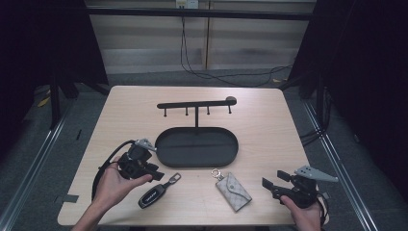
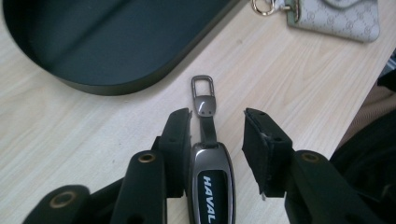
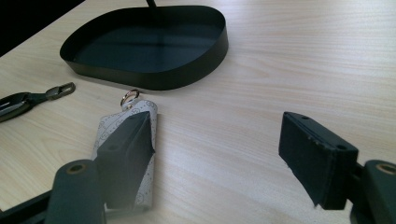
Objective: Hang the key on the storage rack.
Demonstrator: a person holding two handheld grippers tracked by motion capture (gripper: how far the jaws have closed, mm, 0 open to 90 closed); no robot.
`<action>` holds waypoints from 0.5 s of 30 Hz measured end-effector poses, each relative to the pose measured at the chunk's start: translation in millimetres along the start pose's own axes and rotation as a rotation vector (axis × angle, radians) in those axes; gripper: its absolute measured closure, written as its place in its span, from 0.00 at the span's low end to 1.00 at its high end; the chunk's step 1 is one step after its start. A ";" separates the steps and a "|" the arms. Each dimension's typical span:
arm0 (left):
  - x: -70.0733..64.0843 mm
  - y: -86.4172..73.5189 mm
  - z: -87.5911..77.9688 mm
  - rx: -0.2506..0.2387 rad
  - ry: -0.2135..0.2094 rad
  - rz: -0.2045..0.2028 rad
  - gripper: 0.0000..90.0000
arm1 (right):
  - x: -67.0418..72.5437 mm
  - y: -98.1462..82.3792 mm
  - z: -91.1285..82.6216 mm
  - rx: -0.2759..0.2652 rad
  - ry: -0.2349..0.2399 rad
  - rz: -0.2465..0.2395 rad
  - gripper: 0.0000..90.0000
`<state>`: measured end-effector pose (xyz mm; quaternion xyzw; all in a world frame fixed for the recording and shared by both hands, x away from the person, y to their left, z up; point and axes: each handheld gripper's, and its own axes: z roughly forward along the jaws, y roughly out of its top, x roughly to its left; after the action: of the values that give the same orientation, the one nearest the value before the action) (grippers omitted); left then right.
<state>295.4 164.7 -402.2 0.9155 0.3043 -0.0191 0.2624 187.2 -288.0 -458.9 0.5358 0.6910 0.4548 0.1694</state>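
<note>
Left gripper view shows the left gripper (image 2: 217, 126) spread wide around the car key (image 2: 212, 184) lying on the table (image 2: 70, 135), so centre it before squeezing.

The tray (image 1: 196, 147) sits mid-frame on the desk (image 1: 260, 120); below it lie the key fob (image 1: 153, 194), lower left, and the pouch (image 1: 233, 191), lower right.

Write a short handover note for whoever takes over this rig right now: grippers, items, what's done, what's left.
Left gripper: open, jaws either side of the car key fob, not closed on it.
Right gripper: open, holding nothing, beside the patterned key pouch.
Fob and pouch both lie on the table, in front of the black oval tray. The hook rack behind it carries nothing.
Done: nothing placed.
Left: likely grasp both, then hang or tray them.
</note>
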 end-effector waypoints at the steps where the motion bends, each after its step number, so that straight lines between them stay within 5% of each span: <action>1: -0.5 1.6 2.6 0.013 -0.005 -0.002 0.69 | 0.2 0.0 0.3 0.006 -0.002 0.000 0.29; 15: 0.9 24.5 23.3 0.139 0.000 0.005 0.64 | 1.5 0.1 2.1 0.021 0.004 -0.009 0.29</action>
<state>312.9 137.2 -410.9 0.9323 0.3000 -0.0393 0.1981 188.2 -285.8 -459.6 0.5334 0.6984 0.4479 0.1647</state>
